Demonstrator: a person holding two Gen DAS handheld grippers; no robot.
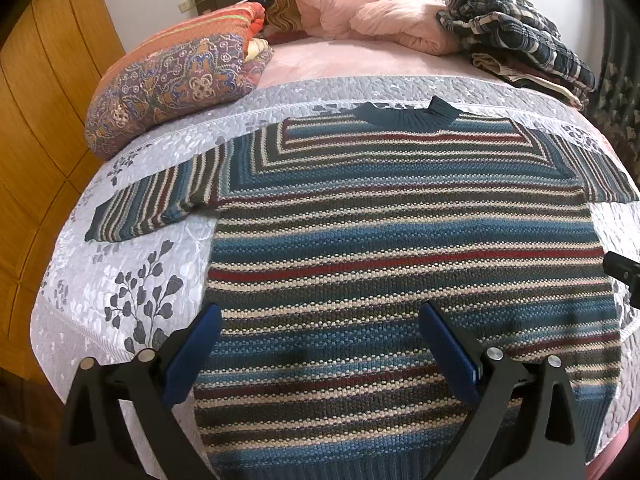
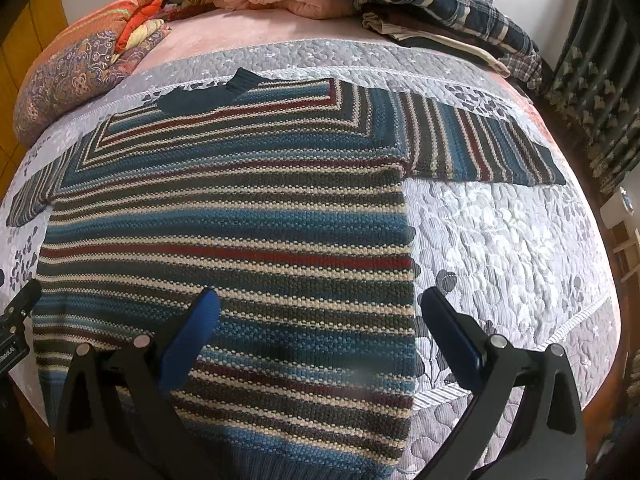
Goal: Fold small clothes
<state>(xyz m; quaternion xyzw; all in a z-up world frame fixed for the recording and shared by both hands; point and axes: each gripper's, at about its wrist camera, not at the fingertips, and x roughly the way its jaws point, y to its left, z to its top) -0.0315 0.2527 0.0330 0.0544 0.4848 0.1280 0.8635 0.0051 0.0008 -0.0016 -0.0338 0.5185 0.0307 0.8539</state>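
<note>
- Your striped knit sweater [image 1: 400, 240] lies spread flat on the grey floral quilt [image 1: 132, 264], collar away from you and hem towards you, with both short sleeves stretched out to the sides.
- Your left gripper [image 1: 320, 344] hangs over the sweater's lower left part with its blue fingers spread wide and nothing between them; the left finger [image 1: 196, 348] sits at the sweater's left edge.
- Your right gripper [image 2: 320, 340] is likewise spread wide and empty, straddling the sweater's right side edge: one finger [image 2: 192, 332] over the knit, the other over bare quilt.
- Beyond the collar, a patterned folded blanket [image 1: 172, 80] rests at the left, pink bedding [image 1: 360, 4] in the middle, and a plaid pile of clothes [image 1: 516, 28] at the right.
</note>
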